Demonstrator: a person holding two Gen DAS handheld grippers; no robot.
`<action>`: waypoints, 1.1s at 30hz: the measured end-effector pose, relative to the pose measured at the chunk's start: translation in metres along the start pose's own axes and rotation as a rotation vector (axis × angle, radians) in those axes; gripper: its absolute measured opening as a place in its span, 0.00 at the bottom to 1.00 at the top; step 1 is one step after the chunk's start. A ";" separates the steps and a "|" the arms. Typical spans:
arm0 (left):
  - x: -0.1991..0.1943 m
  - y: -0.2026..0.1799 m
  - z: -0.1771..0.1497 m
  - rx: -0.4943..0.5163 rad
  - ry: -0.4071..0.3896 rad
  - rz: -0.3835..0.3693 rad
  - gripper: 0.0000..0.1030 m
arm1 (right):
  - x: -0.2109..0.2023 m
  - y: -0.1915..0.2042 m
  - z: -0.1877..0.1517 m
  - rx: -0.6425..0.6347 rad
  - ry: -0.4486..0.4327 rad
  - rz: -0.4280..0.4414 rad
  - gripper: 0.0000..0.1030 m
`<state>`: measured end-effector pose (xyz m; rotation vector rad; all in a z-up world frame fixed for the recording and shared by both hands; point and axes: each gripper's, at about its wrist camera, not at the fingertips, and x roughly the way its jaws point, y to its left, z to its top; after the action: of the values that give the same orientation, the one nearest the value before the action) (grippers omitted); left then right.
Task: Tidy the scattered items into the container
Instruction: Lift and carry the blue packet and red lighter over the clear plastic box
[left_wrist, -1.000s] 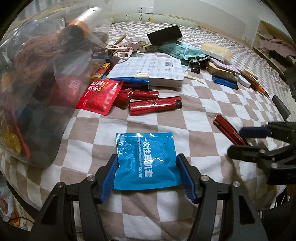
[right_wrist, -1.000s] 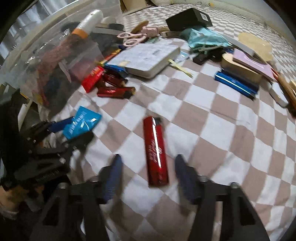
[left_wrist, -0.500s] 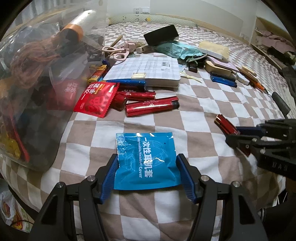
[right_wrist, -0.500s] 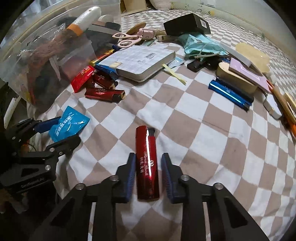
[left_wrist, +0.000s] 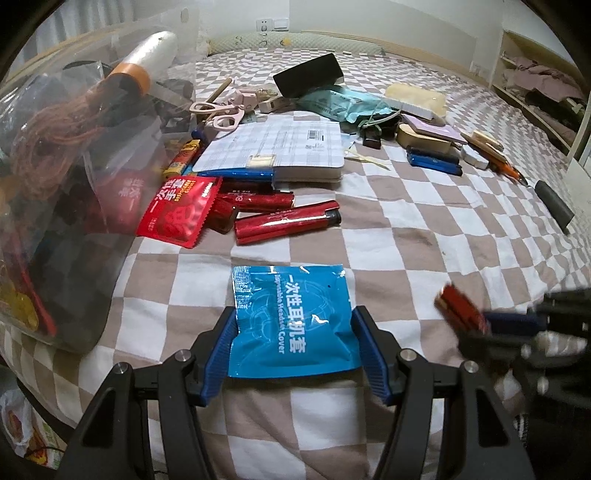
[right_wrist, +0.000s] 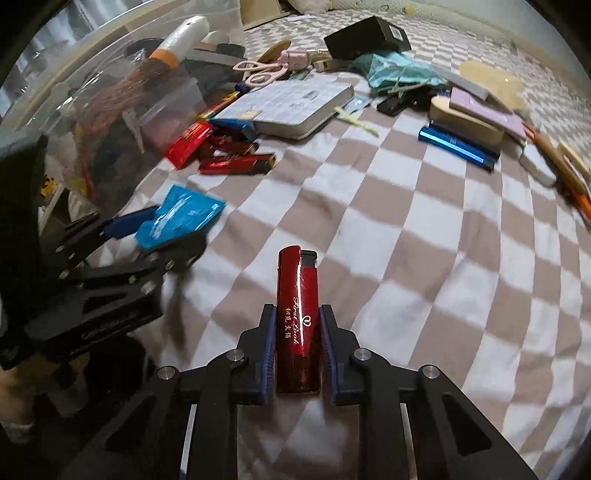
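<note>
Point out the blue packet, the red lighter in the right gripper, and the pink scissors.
blue packet (left_wrist: 293, 325), left wrist view, middle of its printed face.
red lighter (right_wrist: 298, 317), right wrist view, mid-body between the pads.
pink scissors (left_wrist: 218, 114), left wrist view, the handle loops.

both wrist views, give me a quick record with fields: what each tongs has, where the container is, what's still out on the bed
left tongs: shut on blue packet, packet lying on checked bedcover
right tongs: shut on red lighter
container: clear bin at left edge of bed, already holding items
still out: red packet, more red lighters, notebook, pink scissors, blue lighter
</note>
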<state>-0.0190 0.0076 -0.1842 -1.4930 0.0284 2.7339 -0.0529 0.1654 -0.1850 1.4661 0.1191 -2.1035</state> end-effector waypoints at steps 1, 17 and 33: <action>-0.001 -0.001 0.001 0.000 -0.003 -0.003 0.59 | -0.002 0.002 -0.003 0.005 0.001 0.008 0.23; -0.045 -0.020 0.021 0.052 -0.118 -0.047 0.59 | -0.051 -0.020 -0.019 0.198 -0.115 0.122 0.23; -0.088 -0.017 0.039 0.054 -0.233 -0.080 0.59 | -0.098 -0.035 -0.002 0.219 -0.276 0.023 0.23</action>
<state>-0.0036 0.0241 -0.0895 -1.1292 0.0362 2.7979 -0.0450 0.2342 -0.1079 1.2700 -0.2396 -2.3344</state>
